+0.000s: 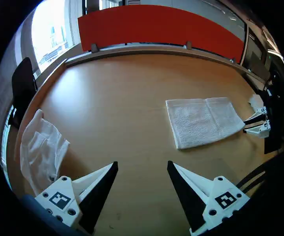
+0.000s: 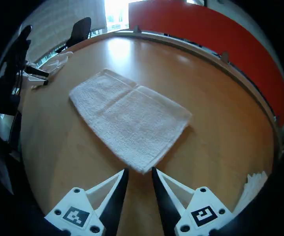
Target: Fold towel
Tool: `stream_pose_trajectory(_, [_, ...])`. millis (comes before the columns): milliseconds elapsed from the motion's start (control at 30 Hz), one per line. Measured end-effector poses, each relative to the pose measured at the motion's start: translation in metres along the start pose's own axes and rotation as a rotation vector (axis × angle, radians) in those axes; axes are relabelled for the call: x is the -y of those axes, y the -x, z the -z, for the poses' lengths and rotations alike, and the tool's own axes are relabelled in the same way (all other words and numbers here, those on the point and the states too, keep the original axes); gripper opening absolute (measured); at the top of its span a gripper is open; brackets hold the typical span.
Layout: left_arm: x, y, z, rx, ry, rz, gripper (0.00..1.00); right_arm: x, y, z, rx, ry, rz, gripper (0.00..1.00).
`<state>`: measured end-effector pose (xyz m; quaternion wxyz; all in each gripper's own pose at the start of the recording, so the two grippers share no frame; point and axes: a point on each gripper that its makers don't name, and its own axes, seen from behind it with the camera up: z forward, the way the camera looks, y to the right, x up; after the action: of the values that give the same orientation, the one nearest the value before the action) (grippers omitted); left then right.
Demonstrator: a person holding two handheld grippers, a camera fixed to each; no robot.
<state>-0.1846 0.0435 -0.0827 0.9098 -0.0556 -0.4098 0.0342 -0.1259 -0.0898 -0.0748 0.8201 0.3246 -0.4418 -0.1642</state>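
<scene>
The towel (image 2: 128,118) is lying flat on the wooden table (image 2: 220,129), well in from its edges. In the right gripper view its long axis is running from about 5 o'clock up toward 11 o'clock. Its nearest corner is pointing straight at the right gripper (image 2: 138,172), sitting at 12 o'clock just at the fingertips. Those tongs are standing only narrowly apart and are not pinching anything. I cannot tell whether the corner is lying between the tips or just ahead of them.

The left gripper (image 1: 142,163) is standing wide open and empty over bare table, with the towel (image 1: 200,122) well apart from it at about 1 o'clock. The right tongs are therefore the nearer ones, and the coming move is probably hinging on that near corner.

A line is crossing the towel's width, hinting at a fold or flap, though the number of layers is hard to read. A second white cloth (image 1: 41,151) is hanging over the table edge at 9 o'clock in the left gripper view, its lower part cut off.
</scene>
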Motion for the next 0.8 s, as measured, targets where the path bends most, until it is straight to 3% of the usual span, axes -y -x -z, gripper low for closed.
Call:
stream_pose_trajectory(133, [0.001,0.002,0.0,0.003,-0.001,0.001,0.93,0.0,-0.001,0.0,0.001,-0.005,0.006,0.32])
stream_pose_trajectory(333, [0.002,0.002,0.0,0.006,-0.001,0.002,0.93,0.002,-0.001,0.0,0.008,-0.019,0.001,0.06])
stream_pose_trajectory(800, [0.006,-0.001,0.0,0.0,-0.008,0.007,0.93,0.0,-0.018,0.014,-0.036,0.016,0.008,0.04])
